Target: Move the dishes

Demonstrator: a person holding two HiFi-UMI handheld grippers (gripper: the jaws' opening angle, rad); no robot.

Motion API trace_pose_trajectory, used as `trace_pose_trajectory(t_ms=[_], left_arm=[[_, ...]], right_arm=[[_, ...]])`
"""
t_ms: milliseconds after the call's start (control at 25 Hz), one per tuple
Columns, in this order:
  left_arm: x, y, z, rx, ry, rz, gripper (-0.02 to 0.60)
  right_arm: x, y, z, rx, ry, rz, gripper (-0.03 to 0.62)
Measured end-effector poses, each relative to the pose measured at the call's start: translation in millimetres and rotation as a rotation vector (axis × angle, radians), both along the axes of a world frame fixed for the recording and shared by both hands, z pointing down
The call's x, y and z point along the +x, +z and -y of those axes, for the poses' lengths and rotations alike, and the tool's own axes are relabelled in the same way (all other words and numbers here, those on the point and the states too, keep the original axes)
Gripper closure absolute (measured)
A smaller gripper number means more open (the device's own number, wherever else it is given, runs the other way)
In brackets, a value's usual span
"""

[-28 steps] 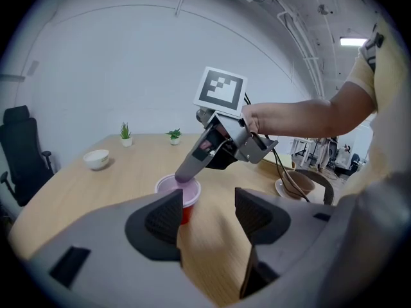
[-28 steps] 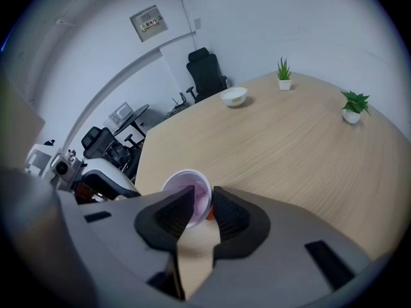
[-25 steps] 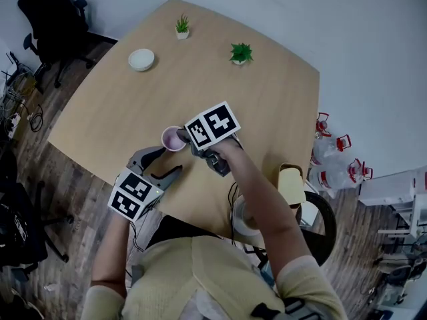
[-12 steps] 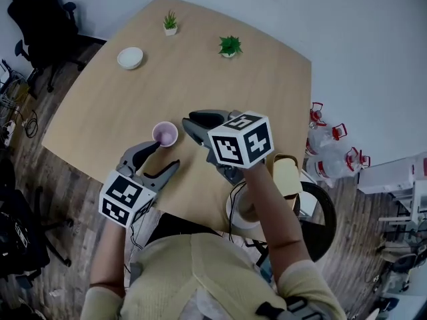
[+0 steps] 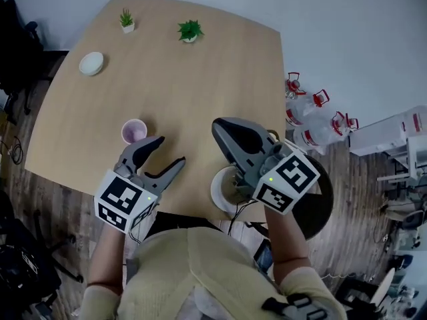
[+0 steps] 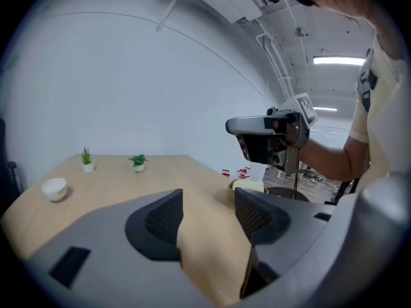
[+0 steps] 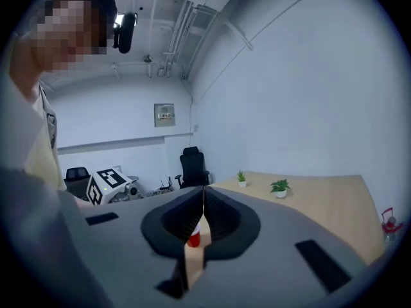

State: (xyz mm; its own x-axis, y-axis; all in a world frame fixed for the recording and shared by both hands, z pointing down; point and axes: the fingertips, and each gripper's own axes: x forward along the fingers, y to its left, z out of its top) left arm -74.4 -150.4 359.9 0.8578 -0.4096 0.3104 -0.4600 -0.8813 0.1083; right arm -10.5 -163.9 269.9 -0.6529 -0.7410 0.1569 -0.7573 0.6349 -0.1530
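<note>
We hold left gripper [image 5: 171, 150] near pink cup [image 5: 134, 131], jaws spread, likely for pickup; right gripper [image 5: 219, 127] well apart from cup, jaws just closed, empty.

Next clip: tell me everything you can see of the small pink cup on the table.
The small pink cup is round and plain, pale pink to lilac with a lighter rim; no handle shows, and its material cannot be told from the head view. It stands upright, mouth up, and looks empty. It sits on the light wooden table, toward the edge nearest the person, on their left. Only the table touches it: the left tongs, open, are close beside it with a gap between.
</note>
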Motion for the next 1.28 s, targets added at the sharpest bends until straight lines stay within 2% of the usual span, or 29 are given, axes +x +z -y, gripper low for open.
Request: trace_pose_trajectory(t_ms=[200,440,600,640,680,840,960,1280], left_arm=[[40,4,-20,-0.006,0.137,0.017,0.324],[87,24,-55,-0.042,0.316,0.063,0.324],[110,43,-78,-0.116,0.407,0.071,0.324],[114,48,-83,-0.14,0.424,0.069,0.324],[118,53,-88,-0.159,0.437,0.07,0.324],[130,75,-102,-0.202,0.467,0.106,0.324],[136,93,-108,-0.24,0.477,0.139,0.324],[145,118,-114,-0.3,0.478,0.174,0.324]], right_arm=[[62,20,-39,-0.056,0.142,-0.027,0.577],[129,68,-89,-0.192,0.327,-0.1,0.576],[152,103,-120,-0.293,0.406,-0.124,0.567],[155,112,-126,-0.324,0.422,-0.119,0.528],[157,123,-133,-0.358,0.436,-0.113,0.492],[165,166,-154,-0.476,0.498,-0.124,0.488],[167,189,-164,-0.535,0.526,-0.097,0.485],[174,218,-177,-0.594,0.579,-0.001,0.474]])
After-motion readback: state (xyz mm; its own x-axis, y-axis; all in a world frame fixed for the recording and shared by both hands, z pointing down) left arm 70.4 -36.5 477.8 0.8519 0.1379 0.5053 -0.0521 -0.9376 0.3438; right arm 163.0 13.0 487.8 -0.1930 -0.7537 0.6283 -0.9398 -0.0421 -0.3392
